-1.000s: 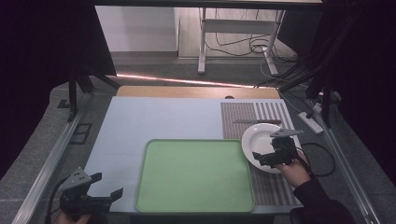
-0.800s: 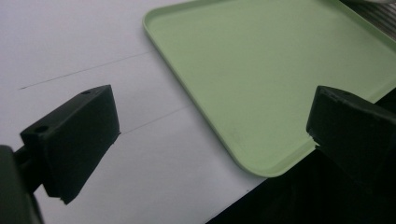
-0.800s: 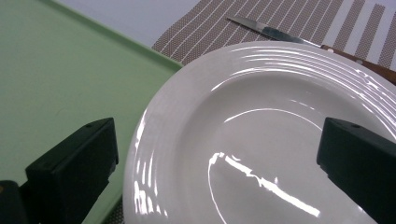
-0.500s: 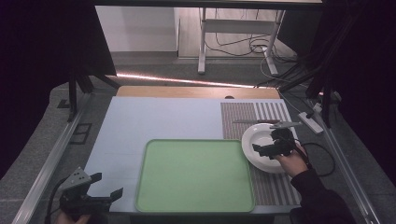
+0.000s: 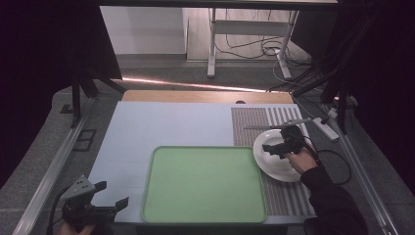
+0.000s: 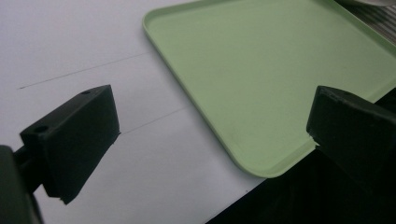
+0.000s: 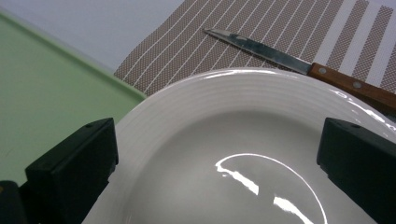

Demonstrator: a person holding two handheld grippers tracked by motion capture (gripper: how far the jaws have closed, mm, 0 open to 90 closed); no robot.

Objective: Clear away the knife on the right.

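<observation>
White plate (image 5: pixel 275 159) on the striped mat (image 5: pixel 288 196) beside the green tray (image 5: pixel 203 183), right gripper (image 5: pixel 275 147) above it, jaws wide, holding nothing, wood-handled knife (image 7: pixel 299 63) just behind the plate, handle end cut off, left gripper (image 5: pixel 111 196) at the table's (image 5: pixel 161 122) near-left corner, jaws wide, empty.

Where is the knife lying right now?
In the high view the knife lies on the striped mat at the table's right, just beyond the white plate, under the open right gripper.
</observation>
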